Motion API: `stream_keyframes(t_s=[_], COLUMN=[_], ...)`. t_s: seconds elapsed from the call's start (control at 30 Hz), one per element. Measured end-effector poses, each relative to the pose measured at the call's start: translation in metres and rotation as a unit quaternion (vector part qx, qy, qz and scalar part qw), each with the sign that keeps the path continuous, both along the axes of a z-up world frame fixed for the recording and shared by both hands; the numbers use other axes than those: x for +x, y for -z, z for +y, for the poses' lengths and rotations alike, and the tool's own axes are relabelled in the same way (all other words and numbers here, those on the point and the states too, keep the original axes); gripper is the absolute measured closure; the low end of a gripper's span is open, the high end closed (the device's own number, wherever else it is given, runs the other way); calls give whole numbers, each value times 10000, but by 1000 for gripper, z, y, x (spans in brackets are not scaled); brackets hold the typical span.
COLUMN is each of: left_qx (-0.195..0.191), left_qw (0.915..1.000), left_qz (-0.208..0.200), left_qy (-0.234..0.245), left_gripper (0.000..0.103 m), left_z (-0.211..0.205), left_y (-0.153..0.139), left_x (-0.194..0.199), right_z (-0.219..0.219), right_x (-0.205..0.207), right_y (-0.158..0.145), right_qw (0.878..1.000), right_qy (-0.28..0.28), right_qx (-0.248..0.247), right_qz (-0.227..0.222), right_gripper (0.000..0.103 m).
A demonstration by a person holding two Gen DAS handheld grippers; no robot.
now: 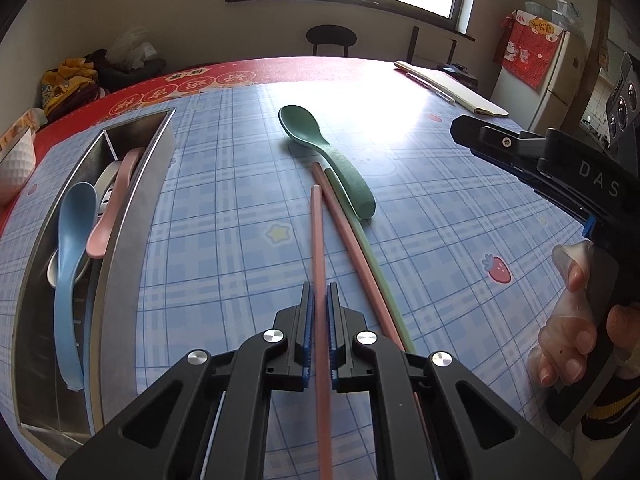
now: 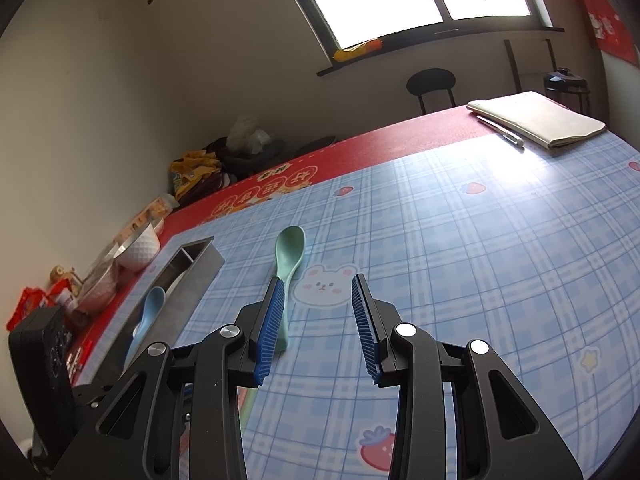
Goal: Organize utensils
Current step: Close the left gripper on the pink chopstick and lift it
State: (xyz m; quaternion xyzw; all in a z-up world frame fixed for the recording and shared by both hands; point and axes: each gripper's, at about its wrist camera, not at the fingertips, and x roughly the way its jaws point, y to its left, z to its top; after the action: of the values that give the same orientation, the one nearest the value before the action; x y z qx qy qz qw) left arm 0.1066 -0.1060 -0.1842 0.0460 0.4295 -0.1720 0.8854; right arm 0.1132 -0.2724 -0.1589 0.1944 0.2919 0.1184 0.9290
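My left gripper is shut on a pink chopstick that points away over the table. A second pink chopstick and a green chopstick lie on the table just right of it, next to a green spoon. A steel utensil tray on the left holds a blue spoon and a pink spoon. My right gripper is open and empty above the table, with the green spoon behind its left finger. The tray also shows in the right wrist view.
A notebook and pen lie at the table's far right. A white bowl and snack packets stand left of the tray. The right gripper's body and hand hang at the right in the left wrist view.
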Motion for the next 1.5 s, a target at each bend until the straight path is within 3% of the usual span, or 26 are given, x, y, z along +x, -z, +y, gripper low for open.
stream_keyframes(t_s=[0.27,0.4,0.57,0.9,1.2,1.4,1.5], left_qx=[40,63,-265,-718,-895,-1144,-1252], left_qw=[9999,9999,9996,9956,9933,9905,9893], left_qz=[-31,-68,5,-285,-438,-509,-531], left_qy=[104,68,-107,-535,-587,-572,-533], left_gripper=[89,94,97,97,97,97,97], left_z=[-3,-4,8,32,39,45,46], left_y=[1,2,2,-8,-13,-16,-17], left_x=[-1,-1,0,-4,-10,-13,-14], right_z=[-2,-2,-2,8,29,68,76], right_x=[0,0,0,6,18,21,21], right_y=[1,0,1,4,9,14,15], right_qw=[10000,10000,10000,9993,9950,9763,9740], right_qy=[18,14,0,-301,-449,-713,-740], right_qx=[51,53,61,7,-599,-1668,-1667], right_qz=[20,21,37,201,656,1183,1346], right_gripper=[68,68,68,68,68,68,68])
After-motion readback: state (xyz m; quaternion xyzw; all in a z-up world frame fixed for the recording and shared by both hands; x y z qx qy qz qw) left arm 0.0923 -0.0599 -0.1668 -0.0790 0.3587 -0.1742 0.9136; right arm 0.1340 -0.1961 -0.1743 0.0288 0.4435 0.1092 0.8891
